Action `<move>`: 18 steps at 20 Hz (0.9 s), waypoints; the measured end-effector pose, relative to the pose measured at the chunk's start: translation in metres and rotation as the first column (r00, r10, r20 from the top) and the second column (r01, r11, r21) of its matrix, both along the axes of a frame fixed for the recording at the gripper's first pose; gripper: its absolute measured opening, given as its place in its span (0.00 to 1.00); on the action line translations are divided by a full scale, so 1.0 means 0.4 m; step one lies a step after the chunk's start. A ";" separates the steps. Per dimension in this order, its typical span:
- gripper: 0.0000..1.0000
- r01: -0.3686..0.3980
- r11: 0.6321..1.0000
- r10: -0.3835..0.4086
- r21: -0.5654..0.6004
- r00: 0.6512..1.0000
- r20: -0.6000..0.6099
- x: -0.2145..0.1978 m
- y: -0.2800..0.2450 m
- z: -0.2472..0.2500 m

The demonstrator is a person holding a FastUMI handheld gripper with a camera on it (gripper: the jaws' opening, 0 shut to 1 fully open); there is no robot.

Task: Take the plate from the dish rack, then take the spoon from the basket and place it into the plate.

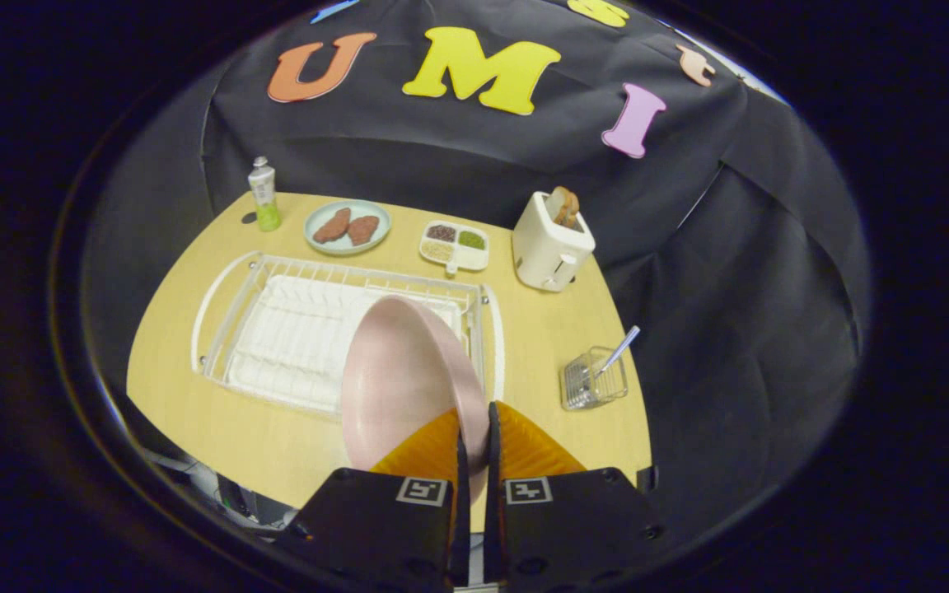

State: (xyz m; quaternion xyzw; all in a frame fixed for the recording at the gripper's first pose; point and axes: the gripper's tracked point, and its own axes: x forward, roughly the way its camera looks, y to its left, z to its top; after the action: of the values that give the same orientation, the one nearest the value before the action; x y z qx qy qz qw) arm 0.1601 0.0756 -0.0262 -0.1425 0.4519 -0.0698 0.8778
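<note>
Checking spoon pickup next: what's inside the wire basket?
One spoon stands in the basket, handle leaning out toward the booth wall; its bowl end is hidden by the mesh. The fingers grip the pink plate.

The gripper (474, 420) was clamped on the plate's (400, 371) rim, in front of the dish rack (293, 329). The spoon (619, 350) stood in the basket (594, 383), right of the rack.

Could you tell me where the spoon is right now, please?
The spoon stands in the small wire basket on the table, beyond the gripper, whose jaws pinch the pink plate.
</note>
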 end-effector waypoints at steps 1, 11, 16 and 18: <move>0.12 -0.012 0.999 0.013 0.041 1.000 -0.020 -0.035 -0.002 -0.025; 0.12 -0.008 0.960 0.052 0.278 0.987 -0.152 -0.157 -0.037 -0.295; 0.12 0.005 0.917 0.072 0.399 0.982 -0.177 -0.154 -0.066 -0.391; 0.12 0.032 0.876 0.060 0.480 0.983 -0.175 -0.125 -0.089 -0.425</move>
State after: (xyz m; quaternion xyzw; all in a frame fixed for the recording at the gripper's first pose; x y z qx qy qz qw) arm 0.1101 0.0400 -0.1962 0.0711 0.5334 0.0644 0.8404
